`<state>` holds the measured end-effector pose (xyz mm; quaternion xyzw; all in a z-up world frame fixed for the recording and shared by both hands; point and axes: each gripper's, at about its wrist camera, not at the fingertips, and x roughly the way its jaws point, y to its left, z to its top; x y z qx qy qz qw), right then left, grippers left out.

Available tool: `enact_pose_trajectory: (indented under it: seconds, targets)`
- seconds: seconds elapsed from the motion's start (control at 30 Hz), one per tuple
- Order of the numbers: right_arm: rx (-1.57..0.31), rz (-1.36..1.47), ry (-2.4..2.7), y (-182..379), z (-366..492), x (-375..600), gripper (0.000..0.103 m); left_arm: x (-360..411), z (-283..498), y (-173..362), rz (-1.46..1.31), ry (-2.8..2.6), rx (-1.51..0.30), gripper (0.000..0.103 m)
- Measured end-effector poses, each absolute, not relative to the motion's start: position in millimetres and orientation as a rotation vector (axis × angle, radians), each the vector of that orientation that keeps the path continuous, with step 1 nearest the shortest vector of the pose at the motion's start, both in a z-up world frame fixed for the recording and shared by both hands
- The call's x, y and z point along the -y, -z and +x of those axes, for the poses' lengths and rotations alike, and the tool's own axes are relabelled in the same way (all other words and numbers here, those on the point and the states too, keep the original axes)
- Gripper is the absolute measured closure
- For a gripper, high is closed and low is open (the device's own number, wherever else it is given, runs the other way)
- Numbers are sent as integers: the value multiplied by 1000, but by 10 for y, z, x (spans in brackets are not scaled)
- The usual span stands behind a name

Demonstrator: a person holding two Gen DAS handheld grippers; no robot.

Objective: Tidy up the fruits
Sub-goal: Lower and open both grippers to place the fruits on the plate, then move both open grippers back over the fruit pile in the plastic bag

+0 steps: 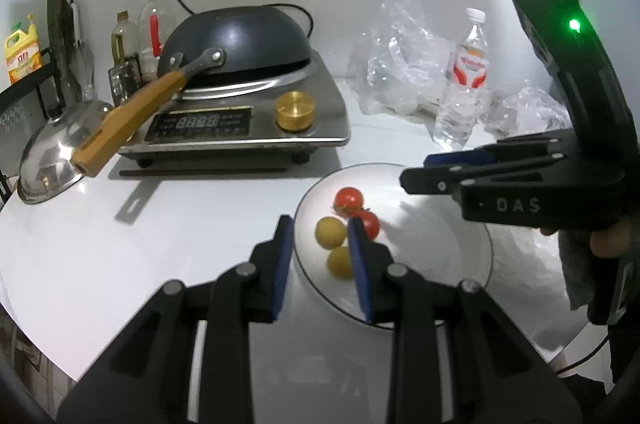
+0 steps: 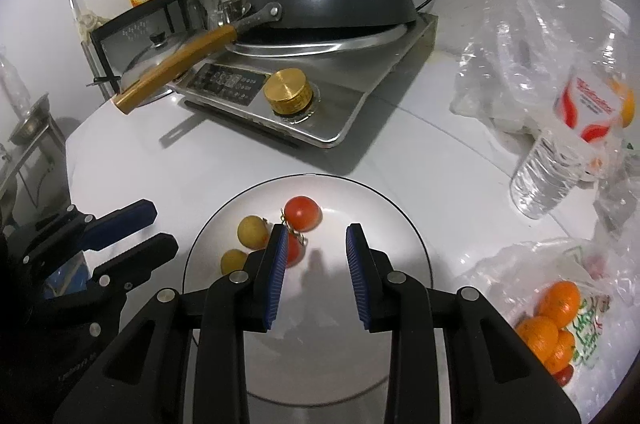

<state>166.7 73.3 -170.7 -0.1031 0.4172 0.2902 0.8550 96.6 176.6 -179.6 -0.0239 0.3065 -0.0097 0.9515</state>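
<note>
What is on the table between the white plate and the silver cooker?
Nothing. In the right wrist view, only bare white table and the cooker's shadow lie between the plate and the cooker. The left wrist view shows a dark strip just under the cooker's front edge.

Left claw (image 1: pixel 320 256) angled downward, jaws nearly closed and empty, right claw (image 2: pixel 316 272) likewise, steeper.

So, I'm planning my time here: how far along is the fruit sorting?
Done: two tomatoes and two yellow fruits lie on the plate. In hand: nothing. The left gripper and the right gripper are both empty above the plate. Left: several oranges sit in a plastic bag beside the plate, so probably about halfway.
</note>
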Motion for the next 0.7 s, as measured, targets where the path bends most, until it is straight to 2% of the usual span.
enact_pose_trajectory:
  seconds: [0.7]
  targets:
    - [-830, -162, -581, 1517, 1366, -94, 71, -1200, 832, 1563, 16, 53, -598, 70]
